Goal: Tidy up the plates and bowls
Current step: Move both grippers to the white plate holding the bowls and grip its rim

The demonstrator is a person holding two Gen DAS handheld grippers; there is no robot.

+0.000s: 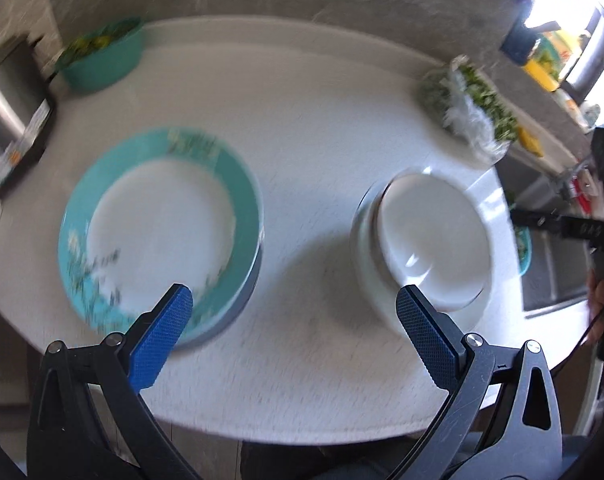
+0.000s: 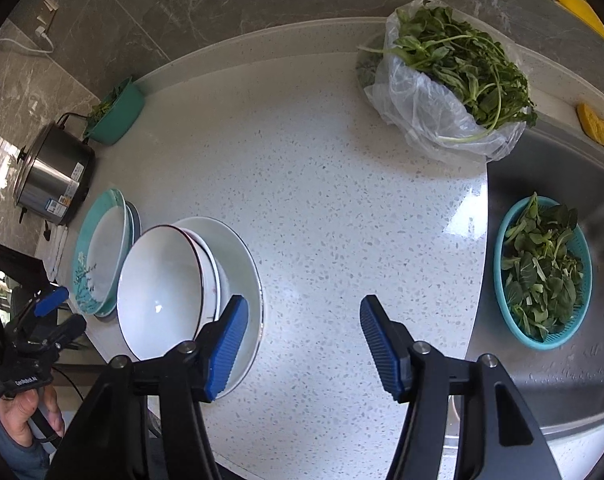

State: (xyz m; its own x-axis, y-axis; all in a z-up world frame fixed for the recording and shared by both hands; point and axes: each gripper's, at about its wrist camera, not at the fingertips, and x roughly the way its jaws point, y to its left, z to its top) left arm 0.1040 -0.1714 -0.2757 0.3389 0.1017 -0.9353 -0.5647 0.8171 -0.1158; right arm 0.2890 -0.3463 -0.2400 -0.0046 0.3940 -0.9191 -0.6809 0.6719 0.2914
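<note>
I am looking along both pairs of tongs, and each is hanging above the speckled white stone counter (image 2: 322, 200) with nothing between its blue pads. My left tongs (image 1: 293, 300) are standing wide apart, framing the gap between the dishes. My right tongs (image 2: 304, 312) are also spread wide, over bare counter just right of the bowls.

Nearest on the right-wrist view, a white ceramic bowl with a dark rim line (image 2: 159, 290) is sitting nested in a second white bowl (image 2: 211, 268), and both are resting on a wide white plate (image 2: 243, 256). Just left of them, teal-rimmed white plates with a floral print (image 2: 97, 256) are lying stacked. The left-wrist view is blurring these same dishes.

Farther back on the left, a steel electric cooker (image 2: 51, 174) and a teal bowl of greens (image 2: 117, 110) are sitting near the grey marbled wall. On the right, a teal plastic basket of leaves (image 2: 542, 272) is resting in the steel sink (image 2: 542, 380), and a clear plastic bag of leafy greens (image 2: 446, 80) is lying beyond it.
</note>
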